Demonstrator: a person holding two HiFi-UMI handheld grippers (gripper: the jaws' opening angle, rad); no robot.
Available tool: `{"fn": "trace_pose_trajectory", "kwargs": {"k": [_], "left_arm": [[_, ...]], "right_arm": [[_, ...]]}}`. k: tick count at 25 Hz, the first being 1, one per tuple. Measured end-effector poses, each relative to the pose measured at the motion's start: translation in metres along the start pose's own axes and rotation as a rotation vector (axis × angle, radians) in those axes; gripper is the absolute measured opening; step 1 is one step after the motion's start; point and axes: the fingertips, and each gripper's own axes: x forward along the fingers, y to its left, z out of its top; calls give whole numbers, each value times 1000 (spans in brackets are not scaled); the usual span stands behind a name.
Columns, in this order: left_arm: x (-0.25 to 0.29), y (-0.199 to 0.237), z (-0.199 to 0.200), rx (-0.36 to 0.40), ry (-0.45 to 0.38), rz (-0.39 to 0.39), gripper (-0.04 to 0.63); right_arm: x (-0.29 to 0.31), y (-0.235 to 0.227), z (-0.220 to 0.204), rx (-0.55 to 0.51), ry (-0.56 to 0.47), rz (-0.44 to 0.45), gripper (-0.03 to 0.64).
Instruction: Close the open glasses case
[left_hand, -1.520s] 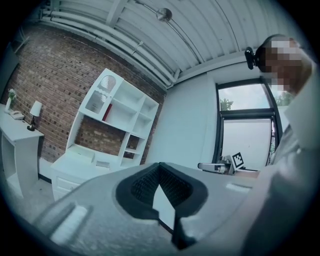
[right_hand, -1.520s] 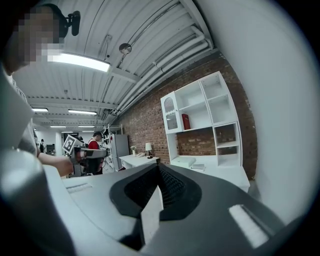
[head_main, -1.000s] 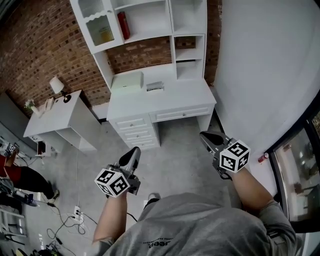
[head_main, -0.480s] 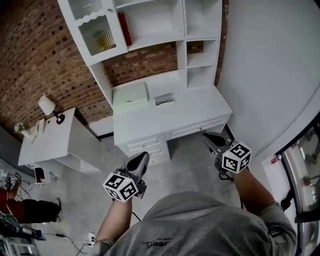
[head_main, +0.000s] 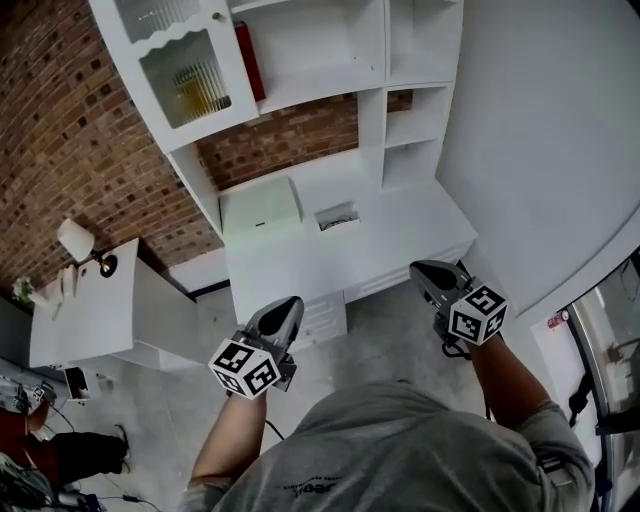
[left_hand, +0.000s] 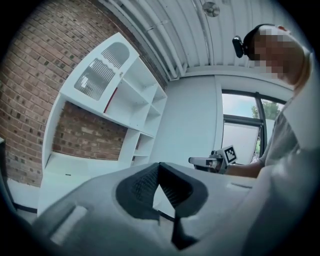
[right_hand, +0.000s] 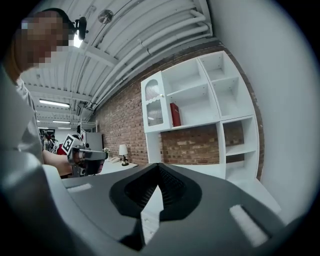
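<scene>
The glasses case is a small pale case lying open on the white desk, near the back wall of the hutch. Both grippers are held in the air in front of the desk, well short of the case. My left gripper hangs over the floor by the desk's drawers, shut and empty; its jaws meet at the tips. My right gripper is near the desk's front right corner, also shut with nothing in it, jaws touching. Each gripper view shows the other gripper off to one side.
A pale green box lies on the desk left of the case. Above it are hutch shelves with a red book and a glass door. A low white table with a lamp stands left; a white wall rises right.
The desk and hutch have come closer and larger in the head view. Both grippers travelled forward with the person and stayed shut; the side table has slid toward the left edge.
</scene>
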Motion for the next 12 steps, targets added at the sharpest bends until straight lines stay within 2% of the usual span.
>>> {"fn": "trace_pose_trajectory", "kwargs": {"k": [7,12], "left_arm": [[56,37,0,-6,9,12,-2],[119,72,1,5,2,75,-2]], "right_arm": [[43,-53,0,1,9,32,9],[87,-121,3,-27,23,99,9]]}}
